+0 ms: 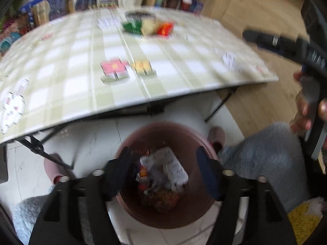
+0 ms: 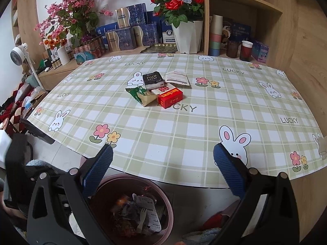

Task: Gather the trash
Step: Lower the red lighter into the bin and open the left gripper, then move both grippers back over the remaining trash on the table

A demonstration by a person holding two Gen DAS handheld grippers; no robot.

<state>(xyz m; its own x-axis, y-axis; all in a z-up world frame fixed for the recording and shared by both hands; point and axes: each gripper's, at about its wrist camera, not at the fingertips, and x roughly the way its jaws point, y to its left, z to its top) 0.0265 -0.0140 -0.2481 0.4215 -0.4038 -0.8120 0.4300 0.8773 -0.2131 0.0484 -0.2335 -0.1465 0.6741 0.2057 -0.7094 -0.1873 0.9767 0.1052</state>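
A pink-brown trash bin (image 1: 196,208) stands on the floor below the table's near edge, with white wrappers and a plastic fork inside; it also shows in the right wrist view (image 2: 163,200). My left gripper (image 1: 165,169) is open and empty right above the bin. My right gripper (image 2: 163,163) is open and empty over the table's near edge. On the checked tablecloth (image 2: 184,126) lies a pile of trash: a red box (image 2: 170,100), a green crumpled wrapper (image 2: 138,94), a black tissue pack (image 2: 153,80) and a white packet (image 2: 177,78). The left wrist view is blurred.
A white pot of red roses (image 2: 187,35), boxes, stacked cups (image 2: 215,34) and pink flowers stand on the shelf behind the table. A small fan (image 2: 18,53) stands at the left. Folding table legs (image 1: 36,147) are beside the bin. Grey fluffy fabric (image 1: 265,153) is at the right.
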